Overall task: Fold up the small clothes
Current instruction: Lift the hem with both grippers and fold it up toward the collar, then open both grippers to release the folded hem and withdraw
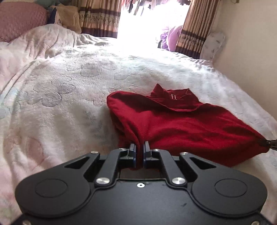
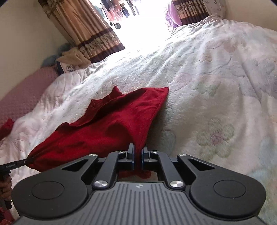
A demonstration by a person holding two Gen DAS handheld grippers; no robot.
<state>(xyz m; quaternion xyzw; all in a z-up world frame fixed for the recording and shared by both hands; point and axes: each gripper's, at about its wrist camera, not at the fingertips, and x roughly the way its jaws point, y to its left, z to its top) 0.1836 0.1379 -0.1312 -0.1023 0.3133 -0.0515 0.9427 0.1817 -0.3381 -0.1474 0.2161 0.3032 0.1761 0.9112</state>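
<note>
A dark red garment (image 1: pixel 181 124) lies partly folded on the white fleece bedspread (image 1: pixel 69 97), its collar with a small white tag (image 1: pixel 173 96) at the far side. My left gripper (image 1: pixel 139 147) is shut on the garment's near left corner. In the right wrist view the same red garment (image 2: pixel 103 128) stretches away to the left, and my right gripper (image 2: pixel 138 149) is shut on its near right corner, with a bit of cloth bunched behind the fingers. Each gripper's tip shows at the edge of the other's view, pinching the cloth.
A pink pillow (image 1: pixel 19 19) and a beige plush item (image 1: pixel 69 15) lie at the head of the bed. Striped brown curtains (image 1: pixel 195 29) frame a bright window. A cream wall (image 1: pixel 251 60) runs close along the bed's side. More red cloth (image 2: pixel 6 129) lies at the left edge.
</note>
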